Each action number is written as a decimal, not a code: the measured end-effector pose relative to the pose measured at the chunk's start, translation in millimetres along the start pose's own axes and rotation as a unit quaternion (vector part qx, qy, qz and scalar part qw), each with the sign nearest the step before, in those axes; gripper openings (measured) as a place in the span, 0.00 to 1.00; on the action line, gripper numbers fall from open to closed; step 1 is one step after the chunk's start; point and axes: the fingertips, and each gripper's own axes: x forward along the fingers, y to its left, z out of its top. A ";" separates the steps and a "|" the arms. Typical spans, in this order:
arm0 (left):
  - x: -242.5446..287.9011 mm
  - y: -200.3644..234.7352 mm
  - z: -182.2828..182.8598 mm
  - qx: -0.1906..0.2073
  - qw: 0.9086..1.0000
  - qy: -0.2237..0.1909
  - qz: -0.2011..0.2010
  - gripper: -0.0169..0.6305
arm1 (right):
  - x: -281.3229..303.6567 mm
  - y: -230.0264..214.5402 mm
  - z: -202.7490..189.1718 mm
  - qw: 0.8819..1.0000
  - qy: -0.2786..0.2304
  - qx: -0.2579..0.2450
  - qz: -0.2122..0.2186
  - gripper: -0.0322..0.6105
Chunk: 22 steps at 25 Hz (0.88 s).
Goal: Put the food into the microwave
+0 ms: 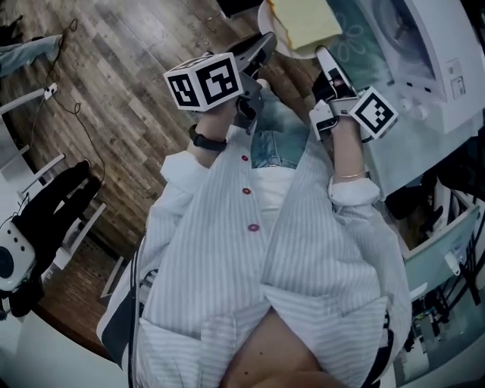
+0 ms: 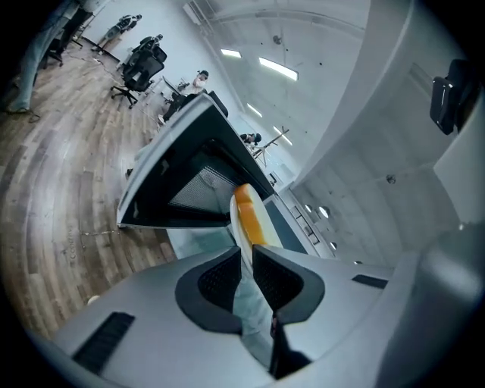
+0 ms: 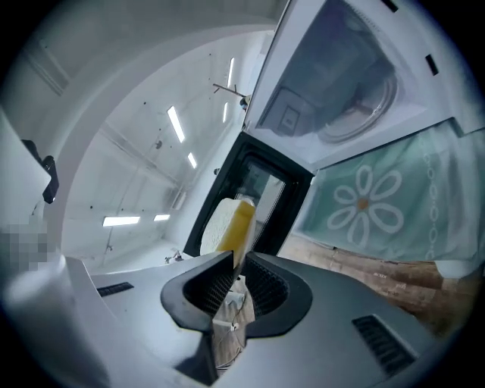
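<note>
While the left claw [image 2: 246,258] and the right claw [image 3: 239,261] are each closed on opposite rims of the plate [image 1: 282,44], which carries the yellow food [image 1: 307,21] in the air just short of the open microwave [image 1: 424,61], advance both hands at one rate and hold the plate level. Steer past the open door [image 2: 174,182] first; the clearance there appears small, though the views distort it.
</note>
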 end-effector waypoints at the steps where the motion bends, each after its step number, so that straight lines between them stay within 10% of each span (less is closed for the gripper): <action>1: 4.2 -2.5 0.3 0.002 1.000 0.008 -0.007 0.11 | -2.9 -1.1 2.8 1.000 -0.009 0.001 -0.005 0.13; 5: 28.0 -14.3 -0.2 0.017 0.998 0.051 -0.037 0.11 | -14.9 -3.6 11.2 0.995 -0.061 0.065 -0.036 0.13; 22: 99.2 -52.6 -18.0 0.089 0.956 0.231 -0.156 0.11 | -68.7 -40.5 34.7 0.958 -0.241 0.068 -0.140 0.13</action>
